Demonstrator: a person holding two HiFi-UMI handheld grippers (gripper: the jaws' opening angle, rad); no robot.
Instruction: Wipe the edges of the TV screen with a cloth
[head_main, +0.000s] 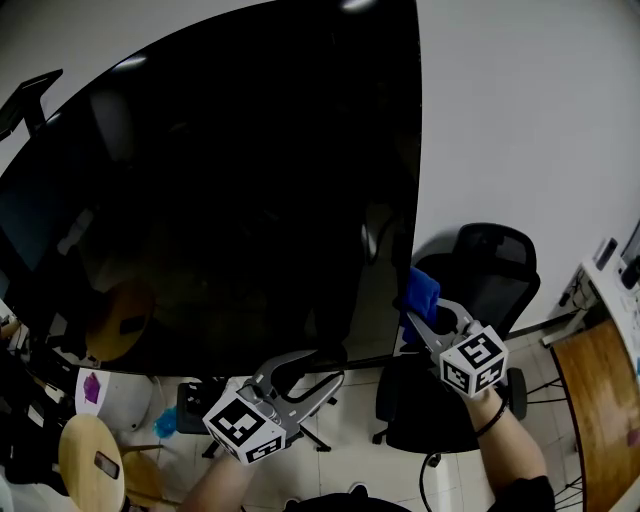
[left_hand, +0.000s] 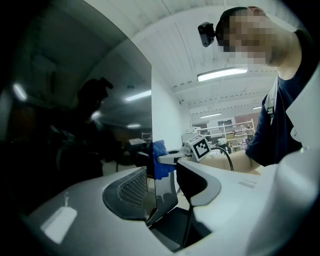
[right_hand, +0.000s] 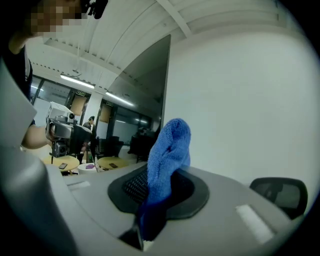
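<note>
Right gripper (head_main: 415, 318) clamped on blue cloth (head_main: 420, 292), at right edge of TV screen (head_main: 220, 180). Left gripper (head_main: 328, 383) pinches the bottom edge. Risk: cloth slips out, bare jaw scrapes panel.

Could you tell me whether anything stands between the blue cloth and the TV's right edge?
Nothing visible does. The blue cloth, clamped in the right claw, sits right at the lower right edge of the TV screen. The left claw straddles its bottom edge, off to the side.
</note>
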